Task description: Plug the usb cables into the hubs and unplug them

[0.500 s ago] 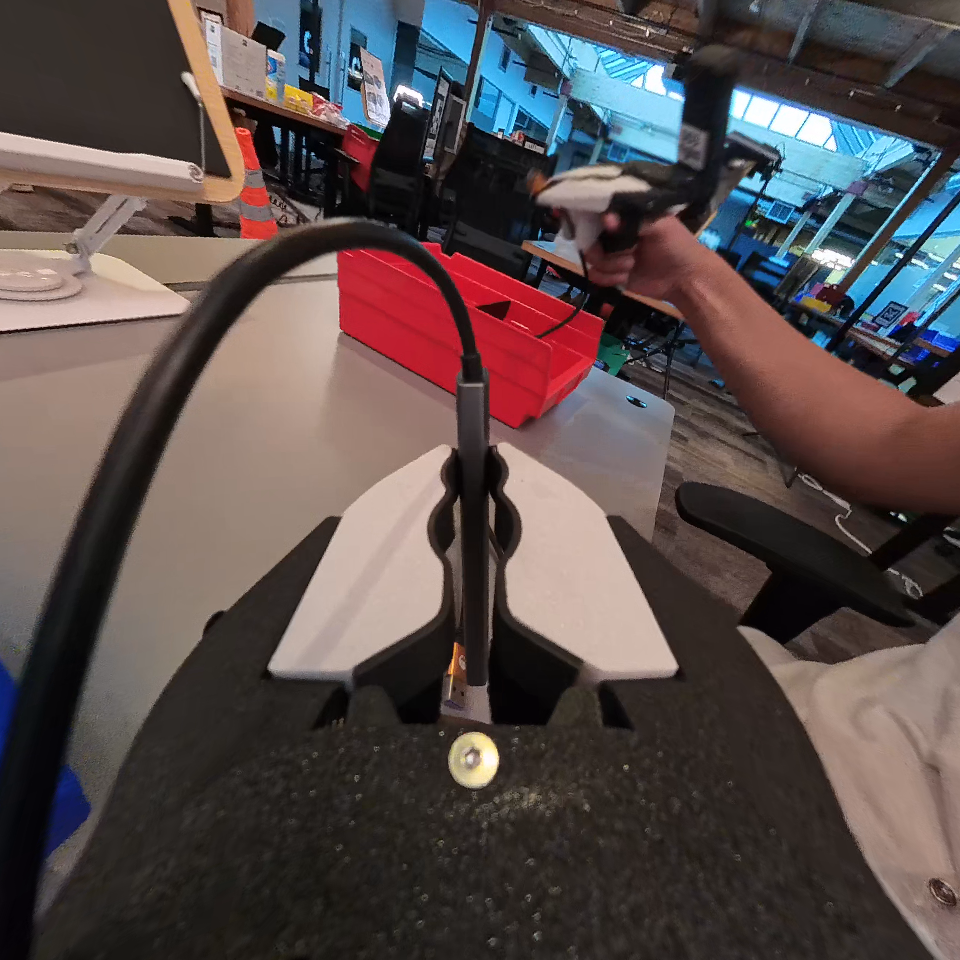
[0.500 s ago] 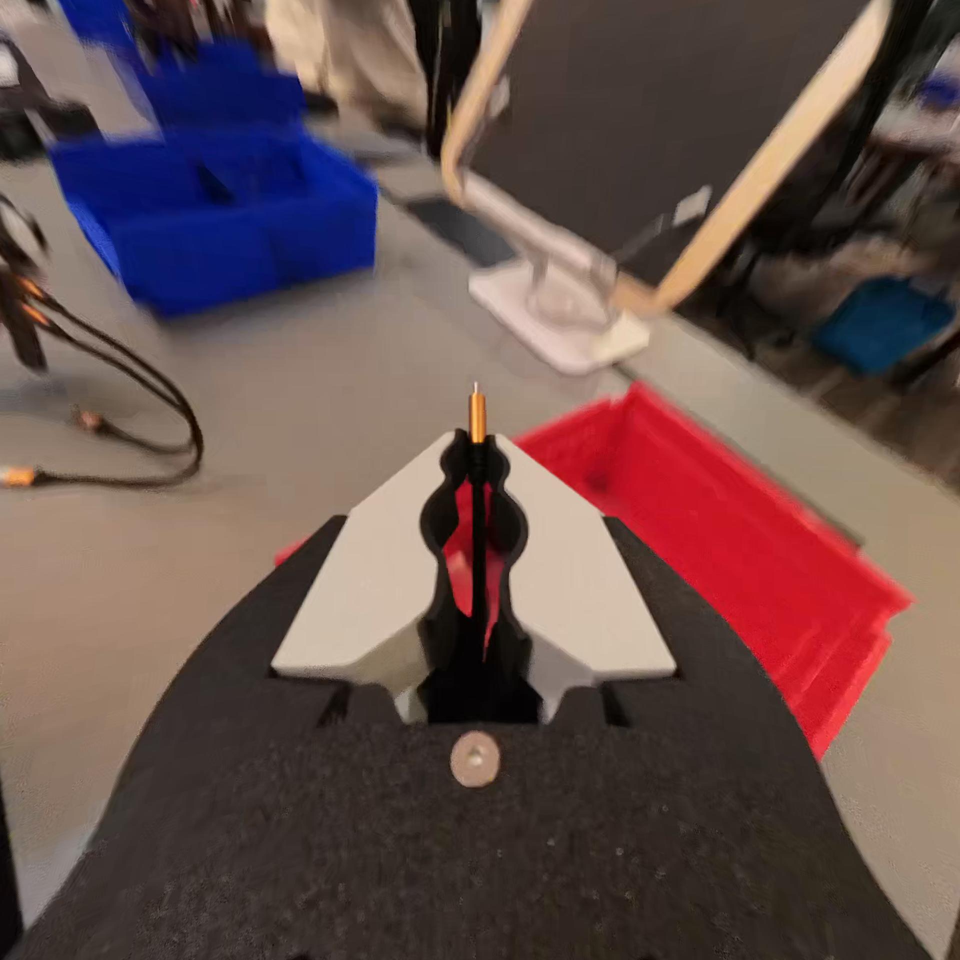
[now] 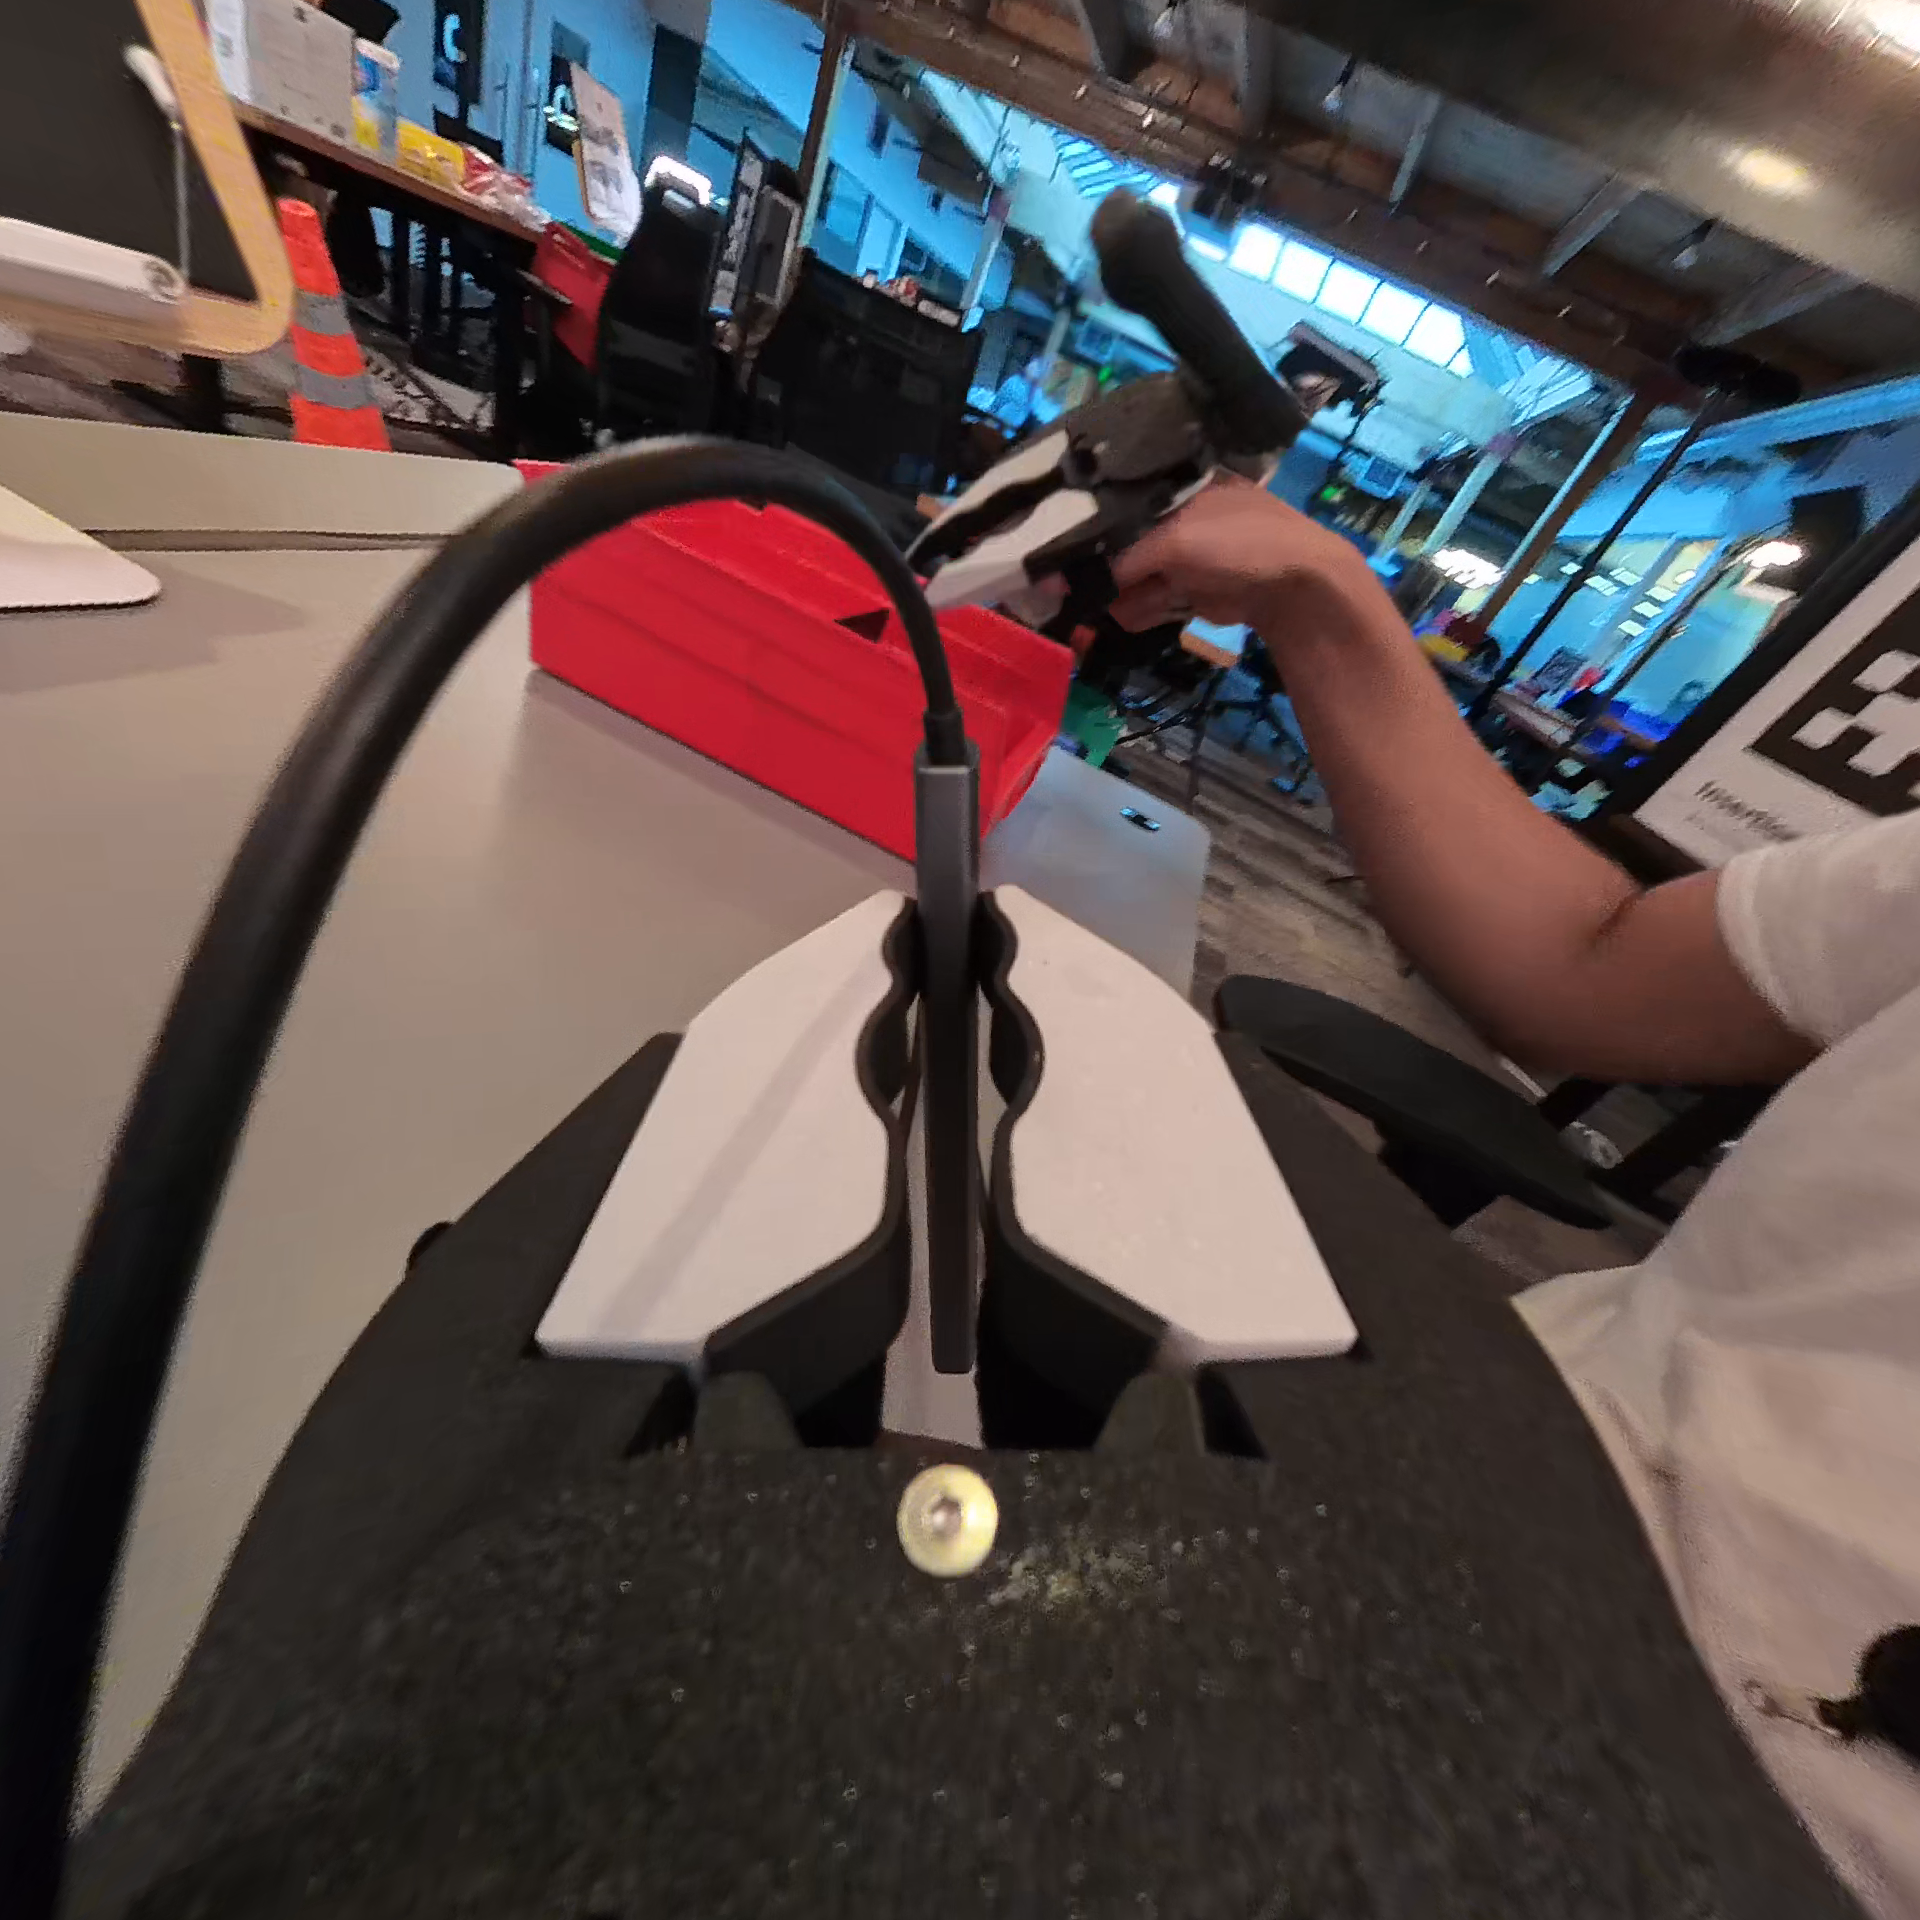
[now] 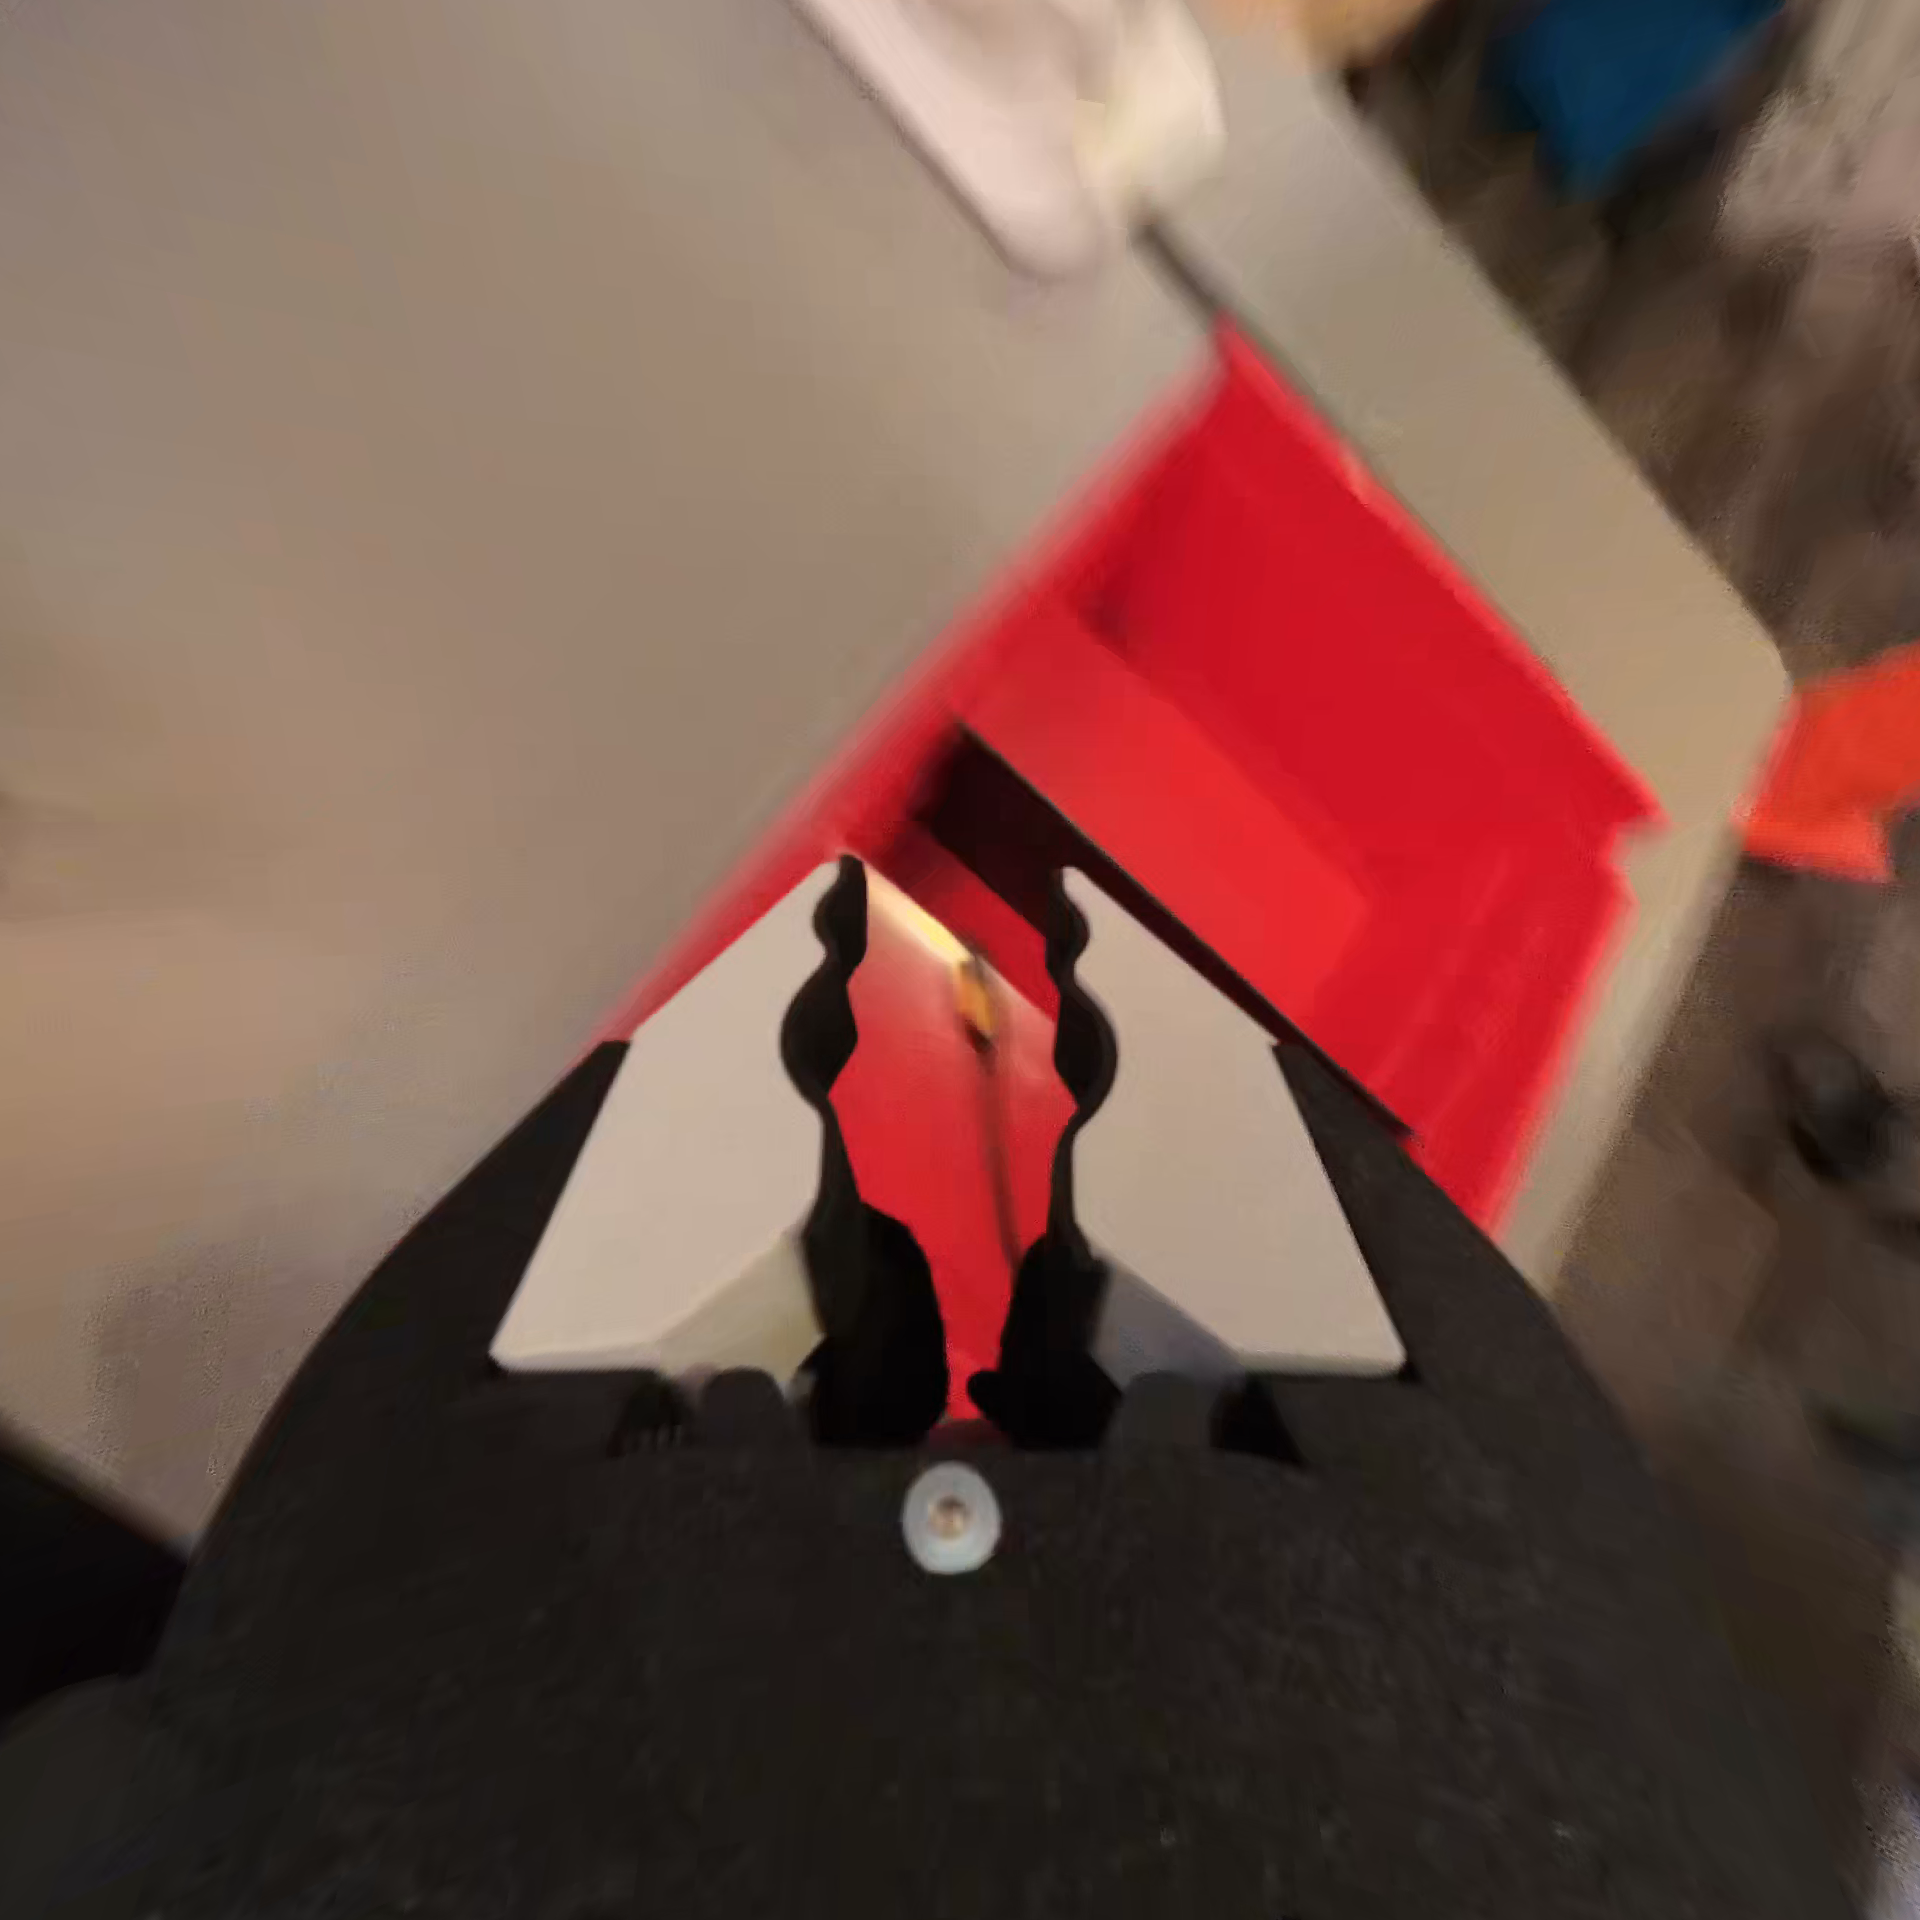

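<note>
Our left gripper clamps its jaws on a grey plug, whose black cable arcs up and back over the grey table. Our right gripper hangs over the red bin with jaws parted, a thin gold-tipped lead lying loose in the gap between them, though blur hides whether it touches either finger. Past the bin, in the left view, a hand holds that gripper above the far rim.
</note>
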`<state>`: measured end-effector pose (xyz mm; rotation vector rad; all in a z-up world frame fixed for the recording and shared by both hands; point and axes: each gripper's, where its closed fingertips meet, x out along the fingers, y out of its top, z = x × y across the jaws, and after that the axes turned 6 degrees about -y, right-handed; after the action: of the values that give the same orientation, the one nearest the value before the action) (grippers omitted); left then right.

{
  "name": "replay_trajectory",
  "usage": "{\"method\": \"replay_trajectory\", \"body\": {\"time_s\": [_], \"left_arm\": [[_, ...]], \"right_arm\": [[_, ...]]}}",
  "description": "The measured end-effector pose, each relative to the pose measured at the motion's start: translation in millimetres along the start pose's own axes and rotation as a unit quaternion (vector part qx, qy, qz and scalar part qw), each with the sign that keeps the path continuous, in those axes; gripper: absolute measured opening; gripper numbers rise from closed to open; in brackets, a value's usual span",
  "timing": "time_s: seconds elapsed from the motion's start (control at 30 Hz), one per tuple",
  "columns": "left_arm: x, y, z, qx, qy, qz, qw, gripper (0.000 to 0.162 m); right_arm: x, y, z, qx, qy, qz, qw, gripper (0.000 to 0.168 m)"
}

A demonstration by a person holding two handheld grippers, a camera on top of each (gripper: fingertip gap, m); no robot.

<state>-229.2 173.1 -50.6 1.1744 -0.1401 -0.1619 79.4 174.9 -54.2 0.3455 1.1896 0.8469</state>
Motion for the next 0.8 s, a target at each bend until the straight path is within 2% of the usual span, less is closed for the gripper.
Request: {"method": "replay_trajectory", "body": {"time_s": [0.03,0.07,0.13,0.17,0.2,0.3,0.4,0.5,0.57,0.7,0.8], "left_arm": [[-1,1,3,-0.006,-0.013,0.006,1.000,0.009],[-1,2,6,-0.011,-0.027,0.009,1.000,0.009],[-1,3,14,-0.011,-0.056,0.010,0.998,0.009],[0,2,19,-0.008,-0.069,0.007,0.998,0.010],[1,2,22,-0.004,-0.077,0.003,0.997,0.009],[2,3,31,0.004,-0.096,0.000,0.995,0.009],[4,1,37,0.013,-0.105,-0.007,0.994,0.010],[6,-2,41,0.016,-0.113,-0.014,0.993,0.010],[8,-4,43,0.020,-0.112,-0.019,0.993,0.010],[9,-8,44,0.025,-0.108,-0.028,0.993,0.009],[10,-22,41,0.049,-0.095,-0.073,0.992,0.010]], "right_arm": [[-21,33,-36,0.011,0.063,0.083,0.994,0.031],[-44,62,-81,0.016,0.149,0.161,0.976,0.029],[-82,85,-177,0.006,0.338,0.235,0.911,0.033],[-90,88,-211,0.000,0.392,0.251,0.885,0.035],[-89,90,-234,0.001,0.414,0.263,0.872,0.034],[-73,95,-275,0.018,0.442,0.271,0.855,0.026],[-63,93,-296,-0.008,0.436,0.265,0.860,0.024],[-65,96,-301,0.006,0.445,0.275,0.852,0.012],[-60,90,-305,-0.008,0.441,0.260,0.859,0.008],[-62,86,-305,-0.010,0.442,0.261,0.858,0.006],[-59,78,-305,-0.040,0.434,0.243,0.866,0.006]]}}
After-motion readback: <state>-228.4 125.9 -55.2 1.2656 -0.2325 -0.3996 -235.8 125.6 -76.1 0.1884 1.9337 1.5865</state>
